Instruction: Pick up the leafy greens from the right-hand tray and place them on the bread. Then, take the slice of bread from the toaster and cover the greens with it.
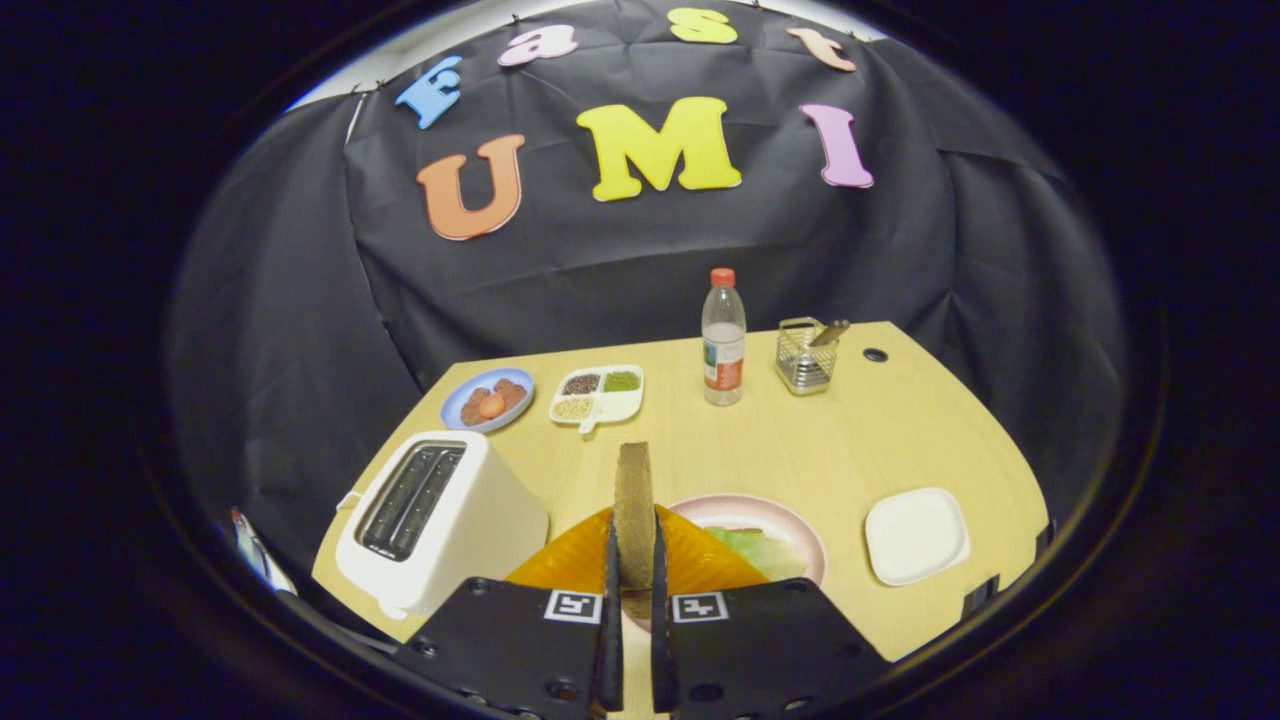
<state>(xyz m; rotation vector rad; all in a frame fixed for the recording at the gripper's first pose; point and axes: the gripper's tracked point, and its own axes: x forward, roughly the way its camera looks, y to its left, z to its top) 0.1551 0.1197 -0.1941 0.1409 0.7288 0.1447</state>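
Tool point(634, 560) clamped on the slice of bread point(634, 512), both fingers pressing its flat faces, slice standing upright on edge between them; makes sense after a pull from a slot, since a grip across the faces keeps it from flopping. Held up above the worktop point(880, 430), just over the near side of the pink plate point(790, 525); greens point(748, 545) already lying on that plate, pale green and flat, so probably sitting on the bottom bread, though that part mostly hidden behind the fingers and can't tell for sure. Toaster point(440, 520) beside the tool on the left, slots looking dark and empty from here. White tray point(915, 535) further right, bare, fits with the greens having come off it. Next bit likely a tilt of the slice to flat before release over the greens; risk of it landing crooked or sliding off the leaf if dropped on edge. Further back and out of the way: blue plate point(487, 398) with food, divided dish point(597, 394), water bottle point(723, 340), wire holder point(806, 355).
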